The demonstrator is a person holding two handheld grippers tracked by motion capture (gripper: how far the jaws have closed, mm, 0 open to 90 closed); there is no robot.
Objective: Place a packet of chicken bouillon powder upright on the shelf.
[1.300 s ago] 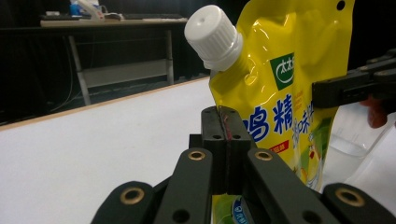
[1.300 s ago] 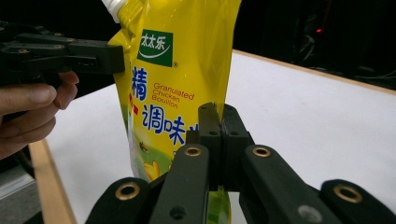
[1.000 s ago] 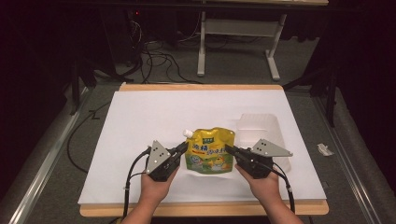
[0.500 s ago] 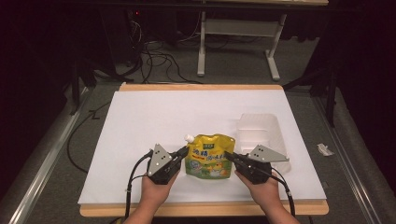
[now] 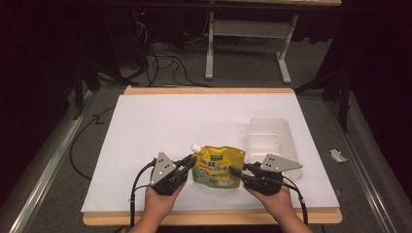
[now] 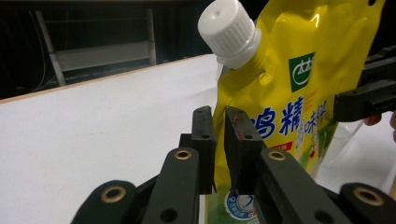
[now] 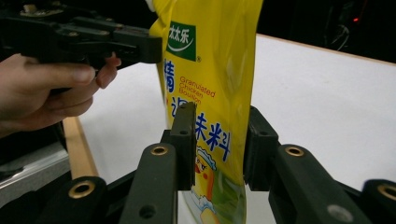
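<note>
I held the yellow seasoning pouch [image 5: 218, 167] upright between my two tongs, near the front edge of the white table [image 5: 160, 121]. My left tongs [image 6: 218, 140] were nearly closed, pinching the pouch's side seam below its white screw cap [image 6: 229, 28]. My right tongs [image 7: 219, 140] were clamped on the opposite edge. A clear plastic tray [image 5: 272, 141] lay just behind my right hand [image 5: 274, 204].
</note>
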